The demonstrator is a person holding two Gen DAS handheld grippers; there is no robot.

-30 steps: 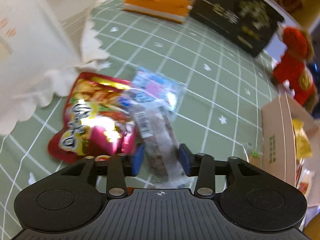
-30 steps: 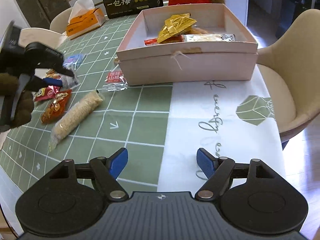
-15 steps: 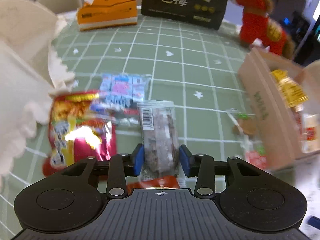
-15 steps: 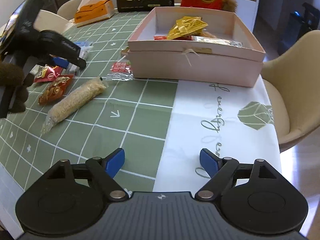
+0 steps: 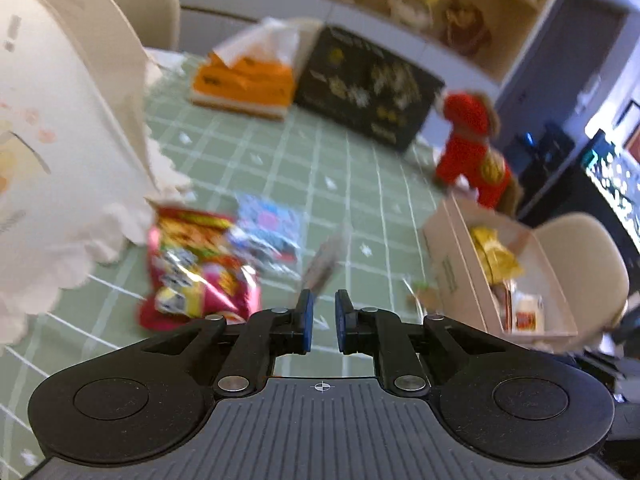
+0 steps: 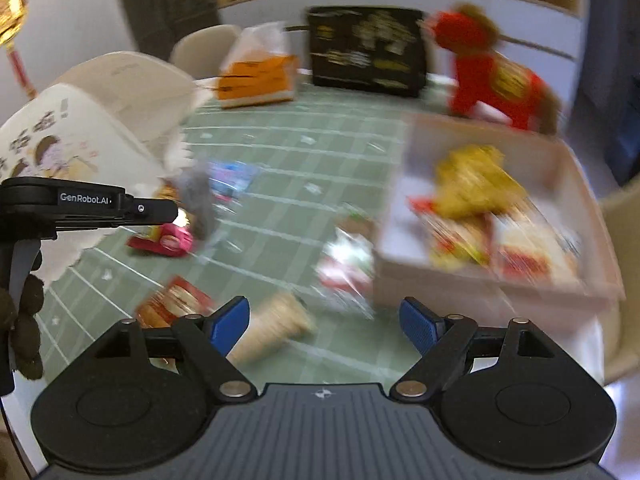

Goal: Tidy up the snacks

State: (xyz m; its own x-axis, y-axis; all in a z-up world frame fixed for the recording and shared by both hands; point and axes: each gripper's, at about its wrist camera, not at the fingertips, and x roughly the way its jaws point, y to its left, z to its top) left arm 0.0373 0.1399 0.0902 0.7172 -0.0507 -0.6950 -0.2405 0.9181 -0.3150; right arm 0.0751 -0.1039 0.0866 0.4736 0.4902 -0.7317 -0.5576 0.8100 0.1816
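My left gripper (image 5: 322, 312) is shut on a grey-brown snack packet (image 5: 324, 264), which stands edge-on and blurred between its pads. The right wrist view shows the same packet (image 6: 196, 200) hanging off the left gripper (image 6: 174, 210) above the table. A red snack bag (image 5: 192, 276) and a blue packet (image 5: 268, 224) lie under it. The pink cardboard box (image 5: 440, 248) at the right holds a yellow bag and other packets. My right gripper (image 6: 324, 320) is open over the table, holding nothing. A long beige packet (image 6: 272, 328) lies by its left finger.
An orange tissue box (image 5: 244, 84), a black box (image 5: 368, 88) and a red plush toy (image 5: 472, 148) stand at the back. A white paper bag (image 5: 52, 120) fills the left. A red-orange packet (image 6: 172, 304) and a small clear packet (image 6: 344, 264) lie near the box (image 6: 440, 292).
The left jaws have closed on the grey-brown packet and lifted it off the table. Both grippers have risen and tipped up. The right one has moved in over the loose snacks.
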